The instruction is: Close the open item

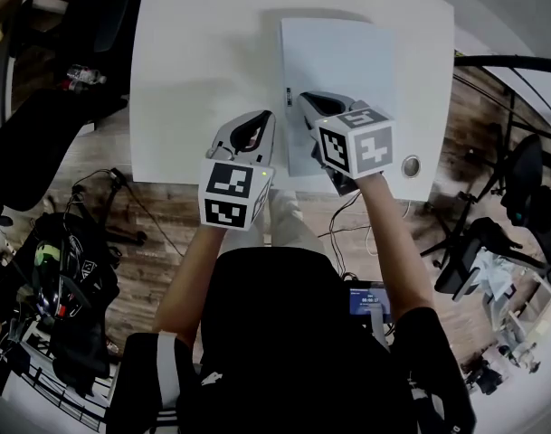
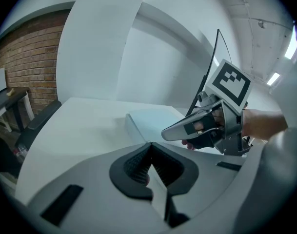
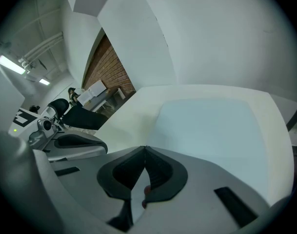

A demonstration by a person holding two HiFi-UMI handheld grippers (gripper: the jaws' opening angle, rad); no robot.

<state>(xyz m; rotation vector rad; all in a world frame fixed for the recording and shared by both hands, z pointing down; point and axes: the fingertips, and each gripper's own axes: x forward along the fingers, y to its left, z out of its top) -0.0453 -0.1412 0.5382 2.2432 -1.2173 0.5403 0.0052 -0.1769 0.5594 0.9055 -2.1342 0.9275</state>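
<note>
A thin pale blue-grey laptop (image 1: 334, 70) lies flat on the white table (image 1: 203, 61) with its lid down. It also shows in the left gripper view as a laptop (image 2: 153, 123) just beyond the jaws, and in the right gripper view as a laptop (image 3: 211, 126) straight ahead. My left gripper (image 1: 269, 116) is shut and empty, hovering over bare table just left of the laptop's near left corner. My right gripper (image 1: 304, 99) is shut and empty too, above the laptop's near left part. Both pairs of jaws meet at their tips, left gripper (image 2: 149, 143) and right gripper (image 3: 145, 147).
A round cable grommet (image 1: 411, 165) sits in the table's near right corner. Black office chairs stand to the left (image 1: 40, 143) and right (image 1: 519, 188). Bags and cables (image 1: 67, 278) lie on the wooden floor at the left. A brick wall (image 2: 26, 67) runs behind the table.
</note>
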